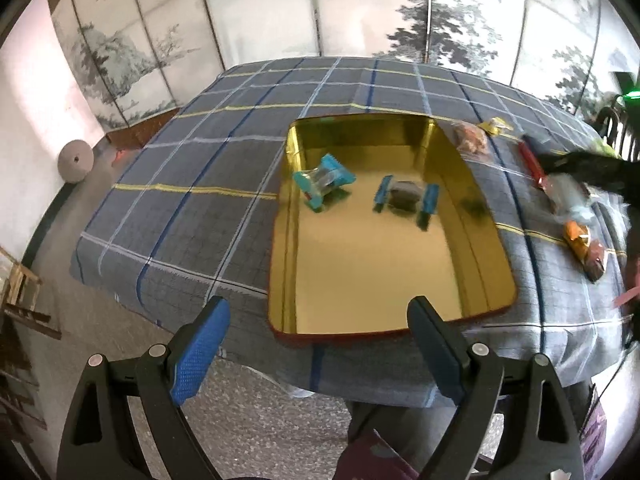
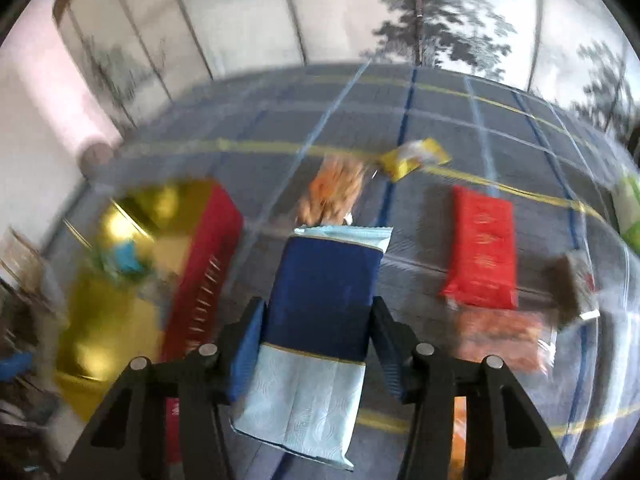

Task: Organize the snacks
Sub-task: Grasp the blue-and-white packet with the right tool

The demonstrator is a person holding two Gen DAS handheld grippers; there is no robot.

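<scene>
A red tin with a gold inside (image 1: 288, 216) lies open on the plaid tablecloth (image 1: 192, 184). Two blue-wrapped snacks (image 1: 323, 180) (image 1: 406, 196) lie inside it. My left gripper (image 1: 320, 316) is open and empty, at the tin's near edge. My right gripper (image 2: 318, 320) is shut on a dark blue and pale blue snack packet (image 2: 324, 280), held above the cloth right of the tin (image 2: 200, 264). The right wrist view is blurred. The right gripper shows as a dark blur in the left wrist view (image 1: 592, 168).
Loose snacks lie right of the tin: a red packet (image 2: 482, 252), an orange snack bag (image 2: 334, 192), a yellow wrapper (image 2: 416, 156), an orange-brown one (image 1: 584, 248), a green one (image 2: 630, 208). A painted folding screen (image 1: 360, 8) stands behind the table.
</scene>
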